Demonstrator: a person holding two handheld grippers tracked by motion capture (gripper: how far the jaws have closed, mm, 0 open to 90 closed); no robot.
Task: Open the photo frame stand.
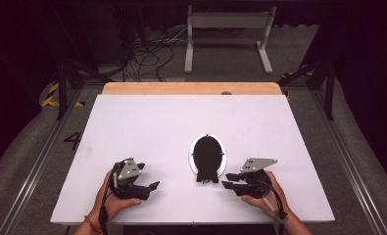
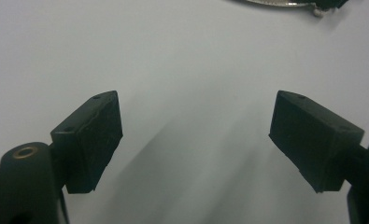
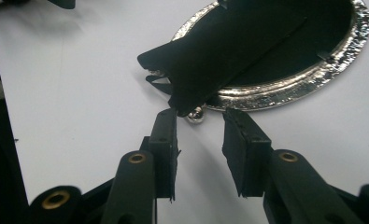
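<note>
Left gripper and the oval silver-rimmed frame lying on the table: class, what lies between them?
Nothing. In the high view, bare white table separates the left gripper from the oval frame; the left gripper view shows the same between its open jaws.

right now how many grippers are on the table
2: the left gripper near the front left, jaws open and empty; the right gripper just right of the oval silver-rimmed frame.

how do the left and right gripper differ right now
The left gripper has its jaws spread wide over bare table, with nothing between them; the right gripper has its jaws much closer together. The left gripper sits well apart from the oval picture frame, while the right gripper's tips are right at the frame's black back stand. Both are hand-held, low over the table and gripping nothing.
</note>
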